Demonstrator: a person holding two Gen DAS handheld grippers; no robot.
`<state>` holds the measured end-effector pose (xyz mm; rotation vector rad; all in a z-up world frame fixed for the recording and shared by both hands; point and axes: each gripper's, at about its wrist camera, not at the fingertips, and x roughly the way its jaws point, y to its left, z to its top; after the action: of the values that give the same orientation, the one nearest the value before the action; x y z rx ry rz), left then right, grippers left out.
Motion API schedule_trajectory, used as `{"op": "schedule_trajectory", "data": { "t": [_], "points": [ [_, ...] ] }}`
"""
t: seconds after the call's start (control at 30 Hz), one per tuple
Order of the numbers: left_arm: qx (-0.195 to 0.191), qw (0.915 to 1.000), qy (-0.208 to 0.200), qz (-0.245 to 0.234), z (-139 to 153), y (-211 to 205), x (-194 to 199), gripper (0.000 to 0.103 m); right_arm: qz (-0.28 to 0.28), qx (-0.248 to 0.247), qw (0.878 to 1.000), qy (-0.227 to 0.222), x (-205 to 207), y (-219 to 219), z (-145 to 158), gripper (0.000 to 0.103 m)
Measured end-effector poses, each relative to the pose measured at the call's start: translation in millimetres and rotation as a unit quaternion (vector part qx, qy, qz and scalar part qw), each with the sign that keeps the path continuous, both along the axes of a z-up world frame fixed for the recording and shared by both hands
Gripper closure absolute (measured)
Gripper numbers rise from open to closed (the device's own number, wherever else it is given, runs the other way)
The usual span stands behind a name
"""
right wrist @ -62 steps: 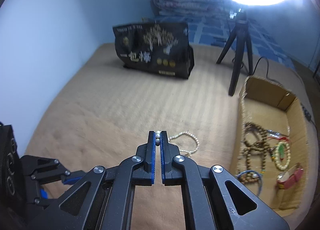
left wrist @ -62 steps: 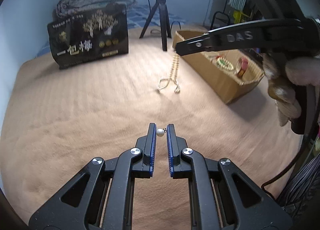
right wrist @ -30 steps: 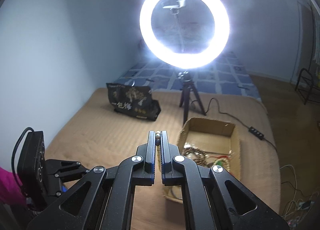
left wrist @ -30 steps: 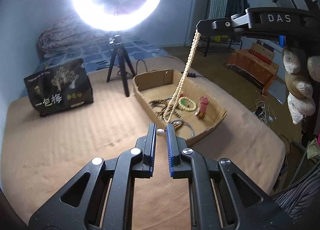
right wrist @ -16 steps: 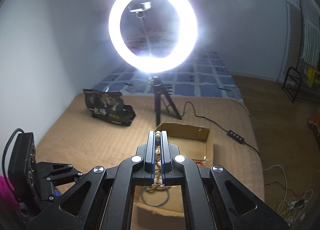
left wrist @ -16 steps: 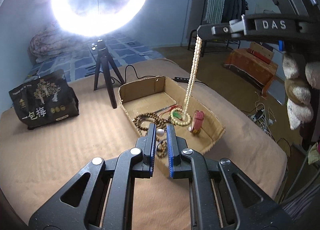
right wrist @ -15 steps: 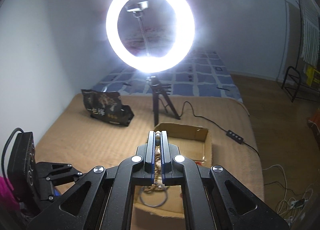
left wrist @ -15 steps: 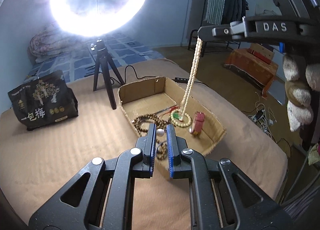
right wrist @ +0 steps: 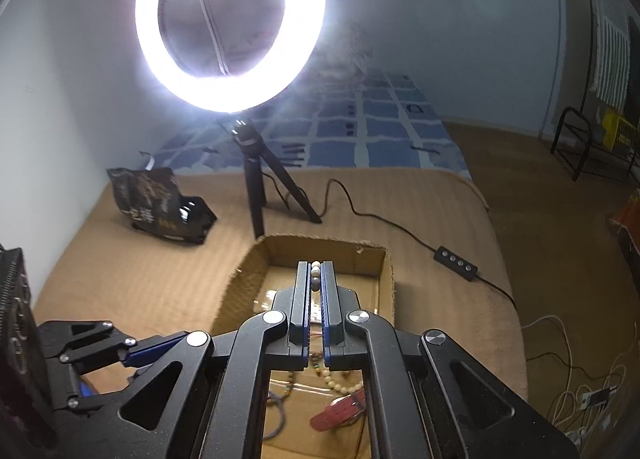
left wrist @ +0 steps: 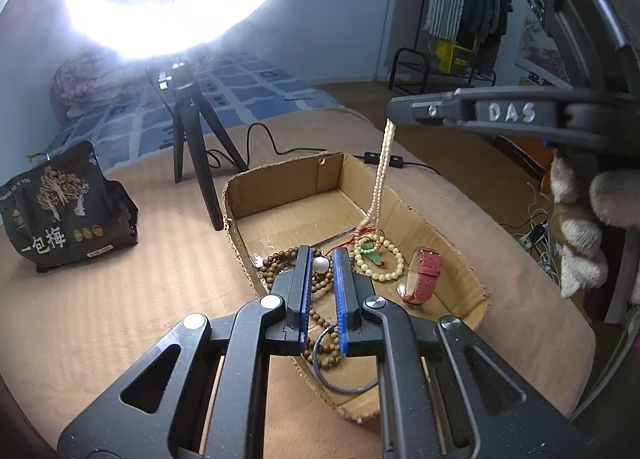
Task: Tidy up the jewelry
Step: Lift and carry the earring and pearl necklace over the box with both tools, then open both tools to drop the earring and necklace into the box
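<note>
A cream pearl necklace (left wrist: 380,183) hangs straight down from my right gripper (left wrist: 394,110), its lower end reaching into the open cardboard box (left wrist: 280,187). My right gripper (right wrist: 316,273) is shut on the necklace's top beads (right wrist: 315,271). My left gripper (left wrist: 320,259) is shut on a single white pearl (left wrist: 320,264) above the box's near half. In the box lie brown wooden bead strands (left wrist: 280,265), a pale bead bracelet with a green pendant (left wrist: 378,259), a red watch (left wrist: 424,271) and a dark ring bangle (left wrist: 344,381).
A ring light on a black tripod (left wrist: 188,151) stands just behind the box on the tan blanket (left wrist: 120,299). A black snack bag (left wrist: 60,207) sits at the left. A cable with a switch (right wrist: 456,263) runs right of the box. A gloved hand (left wrist: 580,219) holds the right gripper.
Both grippers have moved toward the box and lower; the box looks nearer. The hanging necklace has come down so its lower end is inside the box. Both grips are unchanged.
</note>
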<state>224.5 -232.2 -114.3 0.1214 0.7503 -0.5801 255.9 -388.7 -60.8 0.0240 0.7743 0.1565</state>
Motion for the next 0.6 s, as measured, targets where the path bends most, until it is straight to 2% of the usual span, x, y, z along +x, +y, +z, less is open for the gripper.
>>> {"op": "schedule_trajectory", "data": {
  "t": [0.2,0.53,0.57,0.6],
  "points": [
    [0.007,0.9999,0.009,0.005,-11.7,-7.3,8.1,0.094,-0.009,0.004,1.0,0.025,18.7,-6.6,-28.2,0.1],
    [0.011,0.9997,0.016,0.014,-18.9,-8.8,12.2,0.094,-0.024,0.026,0.998,0.052,29.8,-9.9,-50.5,0.1],
    [0.011,0.9997,0.019,0.015,-19.2,-8.9,12.4,0.092,-0.026,0.026,0.998,0.055,30.3,-10.3,-51.2,0.099],
    [0.01,0.9996,0.022,0.014,-19.4,-8.9,12.9,0.077,-0.027,0.025,0.998,0.058,30.6,-10.1,-52.0,0.096]
  ]
}}
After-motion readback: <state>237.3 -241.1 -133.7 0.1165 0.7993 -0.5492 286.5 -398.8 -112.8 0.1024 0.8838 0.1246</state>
